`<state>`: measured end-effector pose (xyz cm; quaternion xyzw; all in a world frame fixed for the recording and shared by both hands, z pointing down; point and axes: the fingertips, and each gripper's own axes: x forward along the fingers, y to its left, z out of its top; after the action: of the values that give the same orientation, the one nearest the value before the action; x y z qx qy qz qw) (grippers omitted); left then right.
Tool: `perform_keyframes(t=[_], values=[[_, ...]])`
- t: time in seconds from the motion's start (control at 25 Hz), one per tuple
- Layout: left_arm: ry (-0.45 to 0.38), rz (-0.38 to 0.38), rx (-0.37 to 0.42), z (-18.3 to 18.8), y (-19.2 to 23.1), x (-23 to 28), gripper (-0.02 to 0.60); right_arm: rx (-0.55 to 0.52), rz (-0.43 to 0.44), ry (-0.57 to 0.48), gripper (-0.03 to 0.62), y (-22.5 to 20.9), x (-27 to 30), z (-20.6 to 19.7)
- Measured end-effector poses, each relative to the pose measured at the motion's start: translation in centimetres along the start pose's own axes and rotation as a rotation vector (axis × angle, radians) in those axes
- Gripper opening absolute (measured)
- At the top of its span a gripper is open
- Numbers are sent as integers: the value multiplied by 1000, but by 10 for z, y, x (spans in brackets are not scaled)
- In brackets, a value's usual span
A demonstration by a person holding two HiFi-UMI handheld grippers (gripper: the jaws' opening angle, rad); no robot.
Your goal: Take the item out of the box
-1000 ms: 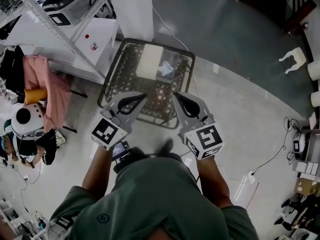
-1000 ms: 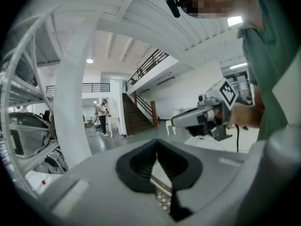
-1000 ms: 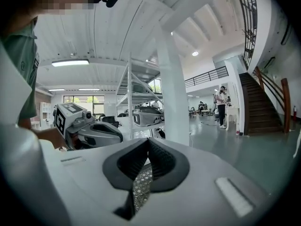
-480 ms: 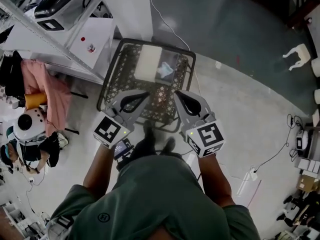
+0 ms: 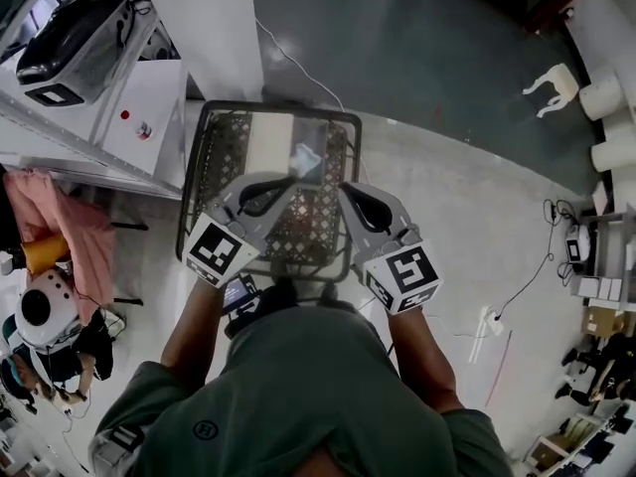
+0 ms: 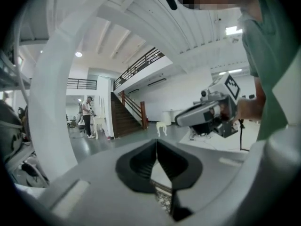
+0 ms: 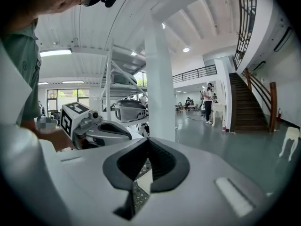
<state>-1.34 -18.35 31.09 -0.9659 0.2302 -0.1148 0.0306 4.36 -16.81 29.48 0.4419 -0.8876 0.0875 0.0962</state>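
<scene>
Left tongs (image 5: 283, 181) and right tongs (image 5: 350, 189) pressed together, empty, above crate (image 5: 270, 106) near rim; floor (image 5: 447, 197) open rightward

I can read no words or numbers anywhere. The cubes on the left tongs (image 5: 286, 181) and right tongs (image 5: 348, 191) carry only black-and-white square markers. A small round emblem (image 5: 205, 431) at lower left is illegible.

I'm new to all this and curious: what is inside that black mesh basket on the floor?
A pale box and a crumpled bluish item beside it. The left gripper and right gripper hide part of the basket's near half.
</scene>
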Motion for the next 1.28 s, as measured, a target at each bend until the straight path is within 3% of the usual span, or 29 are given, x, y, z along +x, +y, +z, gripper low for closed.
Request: perform_keyframes(t=[0.24,0.52,0.92,1.28], values=[[1,-58,-5,-23,37,14,5,-3,-55,24,5,-12,34,-3],[33,-54,-31,-47,61,39,5,25,-44,49,5,-35,59,-13],[164,4,-60,-92,79,87,12,68,41,79,5,-86,84,-37],[290,22,-116,-161,94,133,28,118,95,137,5,-129,109,-81]])
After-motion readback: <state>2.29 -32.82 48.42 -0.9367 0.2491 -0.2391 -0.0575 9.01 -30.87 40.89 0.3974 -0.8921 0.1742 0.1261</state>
